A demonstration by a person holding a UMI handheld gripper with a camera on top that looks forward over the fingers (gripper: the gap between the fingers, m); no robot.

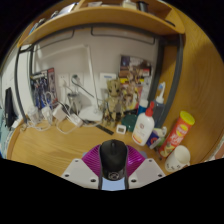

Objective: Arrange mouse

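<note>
Surface [55, 148]: wooden desk top, bare ahead and to the left of the tongs, crowded toward the right and rear. Shelf [95, 22] overhangs it at the back; wall beneath carries cables and small clutter, too small to identify.

Containers stand at the right: white bottle with red cap [145, 125], orange patterned canister [178, 131], small white jar [177, 157] nearest. All are near the tongs' right side.

Mouse [115, 160]: black, held between the two pink pads, its rear facing the camera, apparently raised off the desk, though the underside is hidden.

Tongs [114, 172]: pinching the mouse, both fingers pressing its flanks; no gap seen at either side.

Assessment: the step in hand appears to be carrying the mouse to a resting place. Recommended practice: keep the grip steady and level, steer toward the bare wood on the left, well apart from the bottles. Lower until the base sits flat before releasing. Part the fingers evenly so the mouse does not twist, then withdraw straight back.
</note>
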